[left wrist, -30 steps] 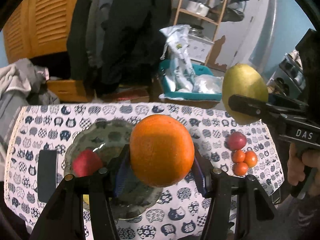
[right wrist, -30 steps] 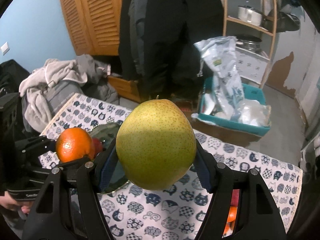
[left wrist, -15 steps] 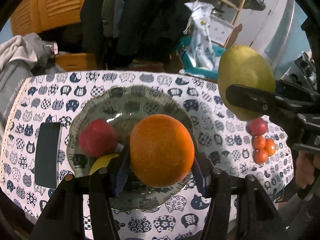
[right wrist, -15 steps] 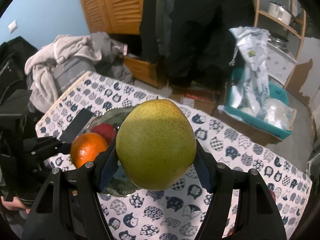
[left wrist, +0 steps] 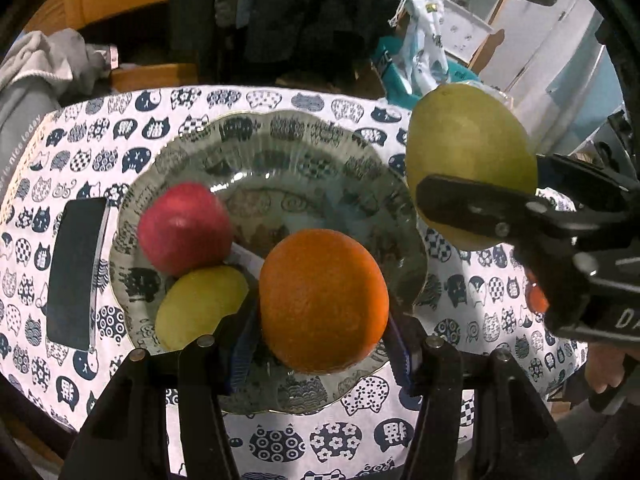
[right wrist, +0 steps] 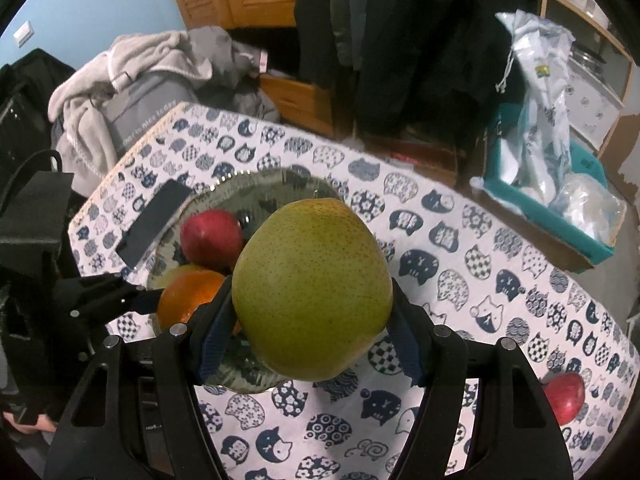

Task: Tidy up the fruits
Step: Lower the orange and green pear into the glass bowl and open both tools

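Both tongs have come down toward the plate since a second ago, and it now fills far more of each view. Nearest the left camera, the left tongs [left wrist: 320, 344] are clamped on an orange [left wrist: 323, 300], pads pressed to its flanks, hanging over the near part of the glass plate [left wrist: 280, 148]. Nearest the right camera, the right tongs [right wrist: 310, 344] grip a green pear [right wrist: 312, 288] across its widest part, over the plate's right edge. Both fruits look firm and fairly heavy; the orange's rind should hold well, while the pear's smooth skin could slip or bruise, so a hold across the belly suits it. On the plate lie a red apple [left wrist: 184, 228] and a yellow fruit [left wrist: 200, 306], perhaps a lemon, touching each other. Beside the plate on the cat-print table [left wrist: 332, 440] lies a dark phone [left wrist: 76, 272]. Further right, another red fruit [right wrist: 564, 398] sits near the table's edge.
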`<state>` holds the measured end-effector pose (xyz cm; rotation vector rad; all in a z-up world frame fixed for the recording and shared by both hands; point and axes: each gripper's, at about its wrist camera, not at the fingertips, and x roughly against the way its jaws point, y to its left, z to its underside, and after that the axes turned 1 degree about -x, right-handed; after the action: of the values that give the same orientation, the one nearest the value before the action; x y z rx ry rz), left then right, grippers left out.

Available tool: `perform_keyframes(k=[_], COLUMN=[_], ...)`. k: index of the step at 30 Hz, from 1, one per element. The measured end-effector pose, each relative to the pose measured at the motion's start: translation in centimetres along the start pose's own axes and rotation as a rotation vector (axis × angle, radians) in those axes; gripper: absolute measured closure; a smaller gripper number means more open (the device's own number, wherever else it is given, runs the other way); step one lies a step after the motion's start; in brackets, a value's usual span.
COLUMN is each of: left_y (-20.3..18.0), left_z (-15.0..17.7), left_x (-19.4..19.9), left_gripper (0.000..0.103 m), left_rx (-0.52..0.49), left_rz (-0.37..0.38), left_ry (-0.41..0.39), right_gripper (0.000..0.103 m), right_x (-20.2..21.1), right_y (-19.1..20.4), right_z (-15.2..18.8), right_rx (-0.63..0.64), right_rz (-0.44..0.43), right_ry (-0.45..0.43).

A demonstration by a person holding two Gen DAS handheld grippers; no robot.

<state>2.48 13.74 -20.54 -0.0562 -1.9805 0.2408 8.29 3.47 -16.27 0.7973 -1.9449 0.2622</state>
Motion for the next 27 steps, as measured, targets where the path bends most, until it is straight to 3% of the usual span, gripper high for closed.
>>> perform_keyframes(k=[22, 27], left_y=[1.1, 0.8], left_z=[1.6, 1.6], left_x=[-3.5, -3.3], left_gripper=[0.045, 0.033], left_rx=[0.056, 0.036], left_rz=[-0.022, -0.030], left_ry=[0.118, 0.114], right_gripper=[0.032, 0.032], right_x=[-5.4, -5.7], right_y=[0.8, 1.1], right_z=[1.8, 2.1], right_rx=[0.032, 0.042], right_rz=[-0.042, -0.030], right_ry=[0.127, 0.125])
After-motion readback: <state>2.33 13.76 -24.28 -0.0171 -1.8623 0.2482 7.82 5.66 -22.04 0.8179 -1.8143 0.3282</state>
